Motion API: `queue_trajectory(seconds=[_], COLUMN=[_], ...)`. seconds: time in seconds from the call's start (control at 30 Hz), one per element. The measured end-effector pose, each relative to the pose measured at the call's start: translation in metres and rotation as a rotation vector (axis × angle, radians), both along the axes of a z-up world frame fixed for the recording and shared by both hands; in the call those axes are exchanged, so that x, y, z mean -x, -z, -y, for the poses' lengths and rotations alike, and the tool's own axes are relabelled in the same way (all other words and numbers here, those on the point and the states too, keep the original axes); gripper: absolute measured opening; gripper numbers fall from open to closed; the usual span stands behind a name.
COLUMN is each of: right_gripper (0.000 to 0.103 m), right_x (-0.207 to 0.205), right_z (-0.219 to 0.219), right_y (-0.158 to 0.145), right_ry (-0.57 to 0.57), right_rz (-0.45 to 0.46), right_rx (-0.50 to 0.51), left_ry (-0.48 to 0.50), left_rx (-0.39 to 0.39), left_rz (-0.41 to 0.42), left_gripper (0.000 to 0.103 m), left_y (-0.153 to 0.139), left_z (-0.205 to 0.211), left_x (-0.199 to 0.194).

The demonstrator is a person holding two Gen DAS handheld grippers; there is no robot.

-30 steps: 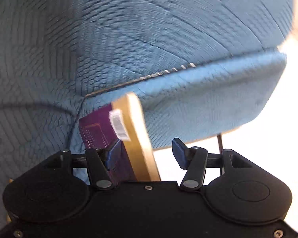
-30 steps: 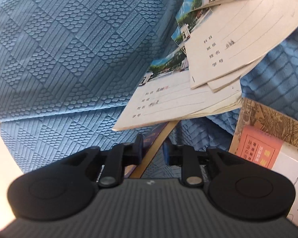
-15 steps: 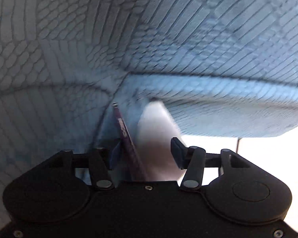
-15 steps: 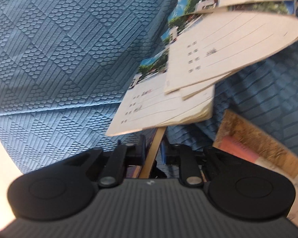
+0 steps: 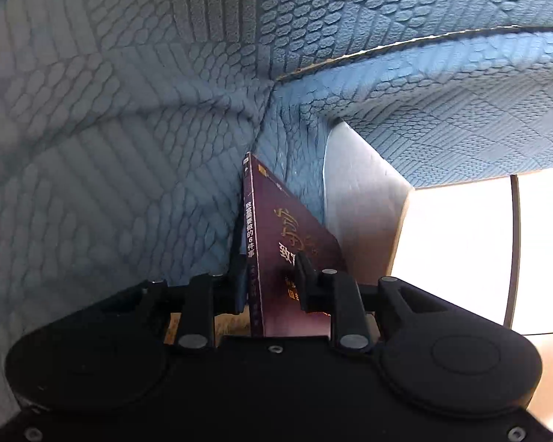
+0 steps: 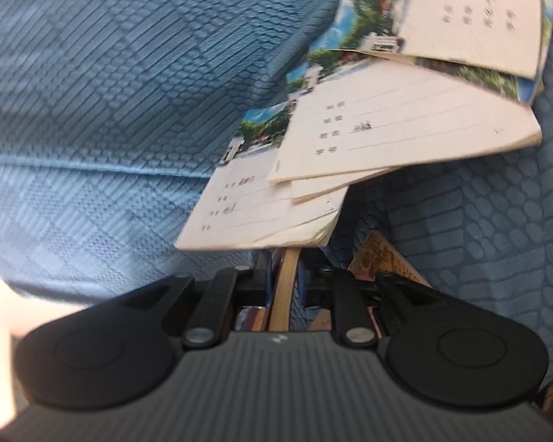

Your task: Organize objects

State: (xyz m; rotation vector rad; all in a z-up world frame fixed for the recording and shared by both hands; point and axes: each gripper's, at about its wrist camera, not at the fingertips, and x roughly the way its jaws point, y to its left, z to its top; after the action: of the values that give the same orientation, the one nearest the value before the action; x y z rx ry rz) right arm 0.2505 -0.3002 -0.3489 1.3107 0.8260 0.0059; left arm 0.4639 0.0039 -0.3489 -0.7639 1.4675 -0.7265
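A maroon book [image 5: 295, 228] with gold lettering stands on edge between the fingers of my left gripper [image 5: 272, 281], spine towards the camera. The jaws are closing and the pads press on its spine side and cover. My right gripper [image 6: 285, 280] is shut on a thin book [image 6: 284, 287] seen edge-on, with tan pages and a dark cover; I cannot tell whether it is the same book. Just beyond the right gripper, several notebooks [image 6: 387, 140] with photo covers lie fanned on the blue sofa [image 6: 110, 92].
A pale flat sheet [image 5: 361, 202] stands right of the maroon book against the blue cushion [image 5: 461, 110]. An orange patterned book [image 6: 383, 258] lies right of the right gripper. Bright floor [image 5: 461, 250] and a thin dark leg [image 5: 514, 250] show past the cushion's edge.
The left jaws have narrowed onto the maroon book, which now shows its spine instead of its page edge, and the view has tipped down. The right gripper has rolled; the notebooks sit further right.
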Motion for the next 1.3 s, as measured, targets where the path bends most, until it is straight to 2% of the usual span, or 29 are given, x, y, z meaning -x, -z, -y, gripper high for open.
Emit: queue_trajectory(seconds=[0.07, 0.27, 0.53, 0.8, 1.1, 1.3], right_gripper=[0.017, 0.019, 0.021, 0.02, 0.02, 0.02], right_x=[0.003, 0.014, 0.035, 0.054, 0.07, 0.084], right_z=[-0.001, -0.008, -0.014, -0.017, -0.019, -0.019], right_y=[-0.002, -0.006, -0.022, -0.06, -0.118, -0.146], right_ry=[-0.03, -0.147, -0.263, -0.335, -0.382, -0.405], right_rz=[0.0, -0.013, 0.029, 0.108, 0.229, 0.294], right_rx=[0.015, 0.066, 0.106, 0.16, 0.224, 0.252], left_ry=[-0.006, -0.03, -0.065, -0.092, -0.11, -0.121], left_rx=[-0.003, -0.079, -0.136, -0.164, -0.144, -0.135], left_rz=[0.003, 0.081, 0.198, 0.293, 0.388, 0.427], left_gripper=[0.024, 0.024, 0.025, 0.025, 0.025, 0.026], left_y=[-0.004, -0.032, -0.072, -0.118, -0.184, -0.214], left_z=[-0.007, -0.027, -0.045, -0.054, -0.061, -0.065], left_x=[0.01, 0.054, 0.108, 0.152, 0.18, 0.198])
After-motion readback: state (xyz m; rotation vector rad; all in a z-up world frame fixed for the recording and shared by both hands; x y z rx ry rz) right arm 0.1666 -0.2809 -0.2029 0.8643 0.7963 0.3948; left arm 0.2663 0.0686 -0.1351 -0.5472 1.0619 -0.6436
